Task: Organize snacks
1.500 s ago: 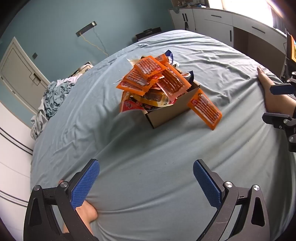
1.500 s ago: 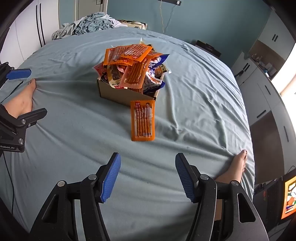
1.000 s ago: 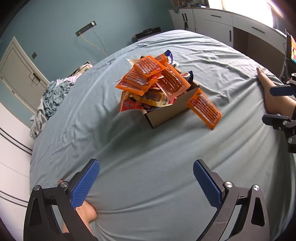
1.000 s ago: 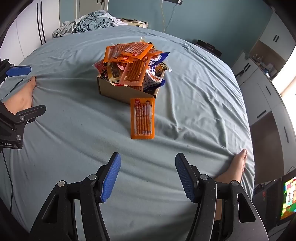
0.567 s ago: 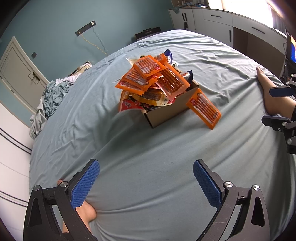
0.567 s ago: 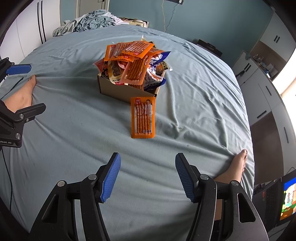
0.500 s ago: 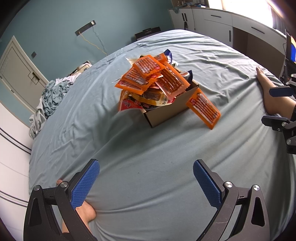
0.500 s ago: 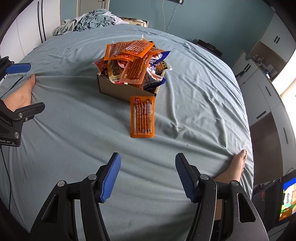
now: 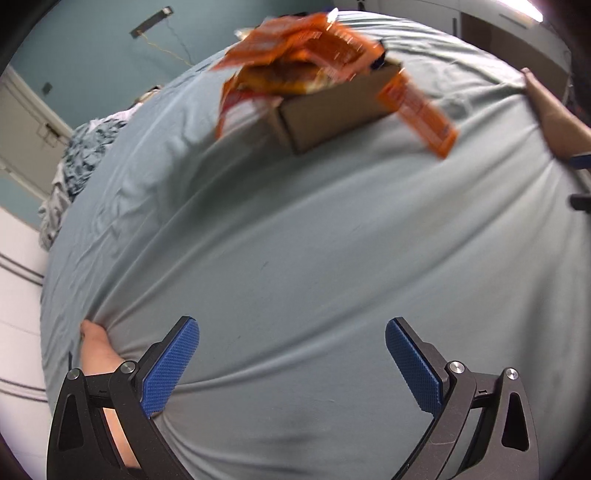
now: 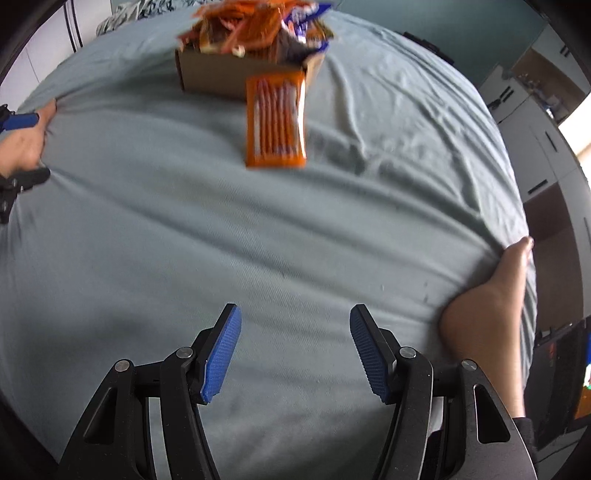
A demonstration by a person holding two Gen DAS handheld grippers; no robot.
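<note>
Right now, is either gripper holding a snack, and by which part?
Nothing is held. The left gripper and right gripper are both open over bare bedsheet; the loose orange packet lies untouched by the box.

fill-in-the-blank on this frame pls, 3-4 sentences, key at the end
1. The heaped snack packets sit in a ____ box.
2. One orange packet lies outside it on the ____ bedsheet.
3. The right gripper has its jaws ____, with nothing between them.
4. The left gripper holds ____.

Missing words: cardboard; blue-grey; open; nothing
</note>
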